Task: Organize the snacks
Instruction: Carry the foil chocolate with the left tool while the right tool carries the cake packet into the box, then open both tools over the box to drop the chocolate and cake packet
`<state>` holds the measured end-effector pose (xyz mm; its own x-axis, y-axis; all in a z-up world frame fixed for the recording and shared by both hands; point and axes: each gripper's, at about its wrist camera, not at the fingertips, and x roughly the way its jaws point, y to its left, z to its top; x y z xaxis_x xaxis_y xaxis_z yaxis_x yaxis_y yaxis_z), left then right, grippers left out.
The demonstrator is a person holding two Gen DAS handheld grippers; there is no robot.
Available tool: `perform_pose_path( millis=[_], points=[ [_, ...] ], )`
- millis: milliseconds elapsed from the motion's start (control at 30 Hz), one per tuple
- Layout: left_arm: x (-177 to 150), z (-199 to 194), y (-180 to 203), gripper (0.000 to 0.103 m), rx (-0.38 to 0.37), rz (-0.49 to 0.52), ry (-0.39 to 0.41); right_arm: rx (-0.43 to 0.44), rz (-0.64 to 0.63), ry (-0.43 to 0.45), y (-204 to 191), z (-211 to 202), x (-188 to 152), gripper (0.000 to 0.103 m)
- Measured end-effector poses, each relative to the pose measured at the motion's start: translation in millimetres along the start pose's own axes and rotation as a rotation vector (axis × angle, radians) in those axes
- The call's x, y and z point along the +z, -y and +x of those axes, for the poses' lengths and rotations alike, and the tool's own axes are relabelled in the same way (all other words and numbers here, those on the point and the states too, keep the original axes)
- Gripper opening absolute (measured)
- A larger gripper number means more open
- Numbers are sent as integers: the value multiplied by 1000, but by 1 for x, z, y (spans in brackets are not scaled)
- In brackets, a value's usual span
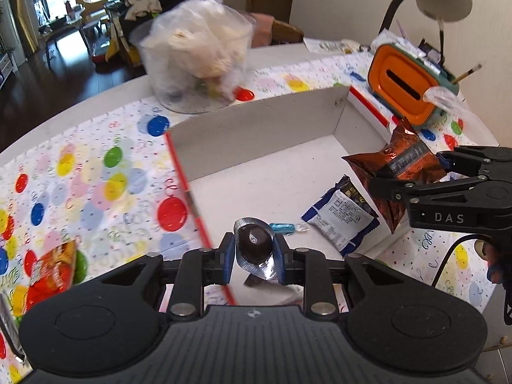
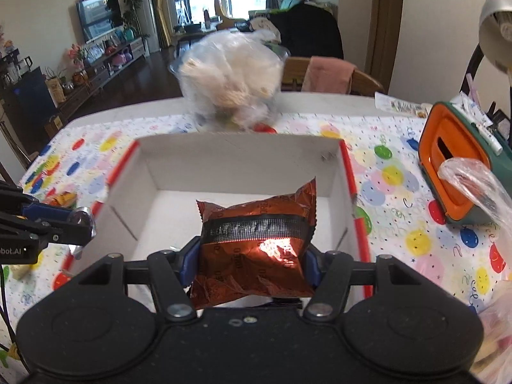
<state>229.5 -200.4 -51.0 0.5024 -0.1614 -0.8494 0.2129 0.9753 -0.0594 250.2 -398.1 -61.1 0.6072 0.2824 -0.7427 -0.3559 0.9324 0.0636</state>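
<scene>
On the far left of the balloon tablecloth [image 1: 105, 172], an orange snack bag [image 1: 51, 272] is lying outside the box, probably waiting for its turn. Next to it, the left gripper [image 1: 254, 252] is pinching a small chocolate in silver foil [image 1: 254, 244] between its blue pads [image 1: 228, 256], and it is hanging just over the near edge of the white box [image 1: 256, 128], likely so the chocolate can drop inside. The chocolate is sitting right between the fingertips, standing up. Just past it, a little blue candy [image 1: 281, 228] and a white and blue packet [image 1: 344, 217] are already lying on the box floor. Further right, the right gripper [image 2: 251, 256] is squeezing a shiny brown Oreo bag [image 2: 256, 243] by its two sides, holding it above the open box, so it looks ready to go in too. The bag is filling the whole gap between the fingers. Behind the box, a clear tub of snacks [image 2: 230, 86] is standing on the table, and an orange and green container [image 2: 454, 160] is sitting off to the right.
</scene>
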Motion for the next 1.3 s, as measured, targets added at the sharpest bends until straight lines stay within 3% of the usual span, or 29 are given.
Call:
perform_pose_path(
  millis=[267, 500, 967, 1300],
  points=[
    [27, 41, 8, 25, 4, -21, -103, 18, -43, -72, 16, 35, 9, 61],
    [46, 70, 19, 25, 64, 14, -152, 30, -96, -136, 13, 66, 21, 61],
    [62, 117, 17, 25, 69, -15, -337, 42, -152, -245, 7, 94, 28, 63],
    [60, 110, 12, 25, 62, -35, -329, 52, -138, -219, 7, 84, 28, 68]
  ],
)
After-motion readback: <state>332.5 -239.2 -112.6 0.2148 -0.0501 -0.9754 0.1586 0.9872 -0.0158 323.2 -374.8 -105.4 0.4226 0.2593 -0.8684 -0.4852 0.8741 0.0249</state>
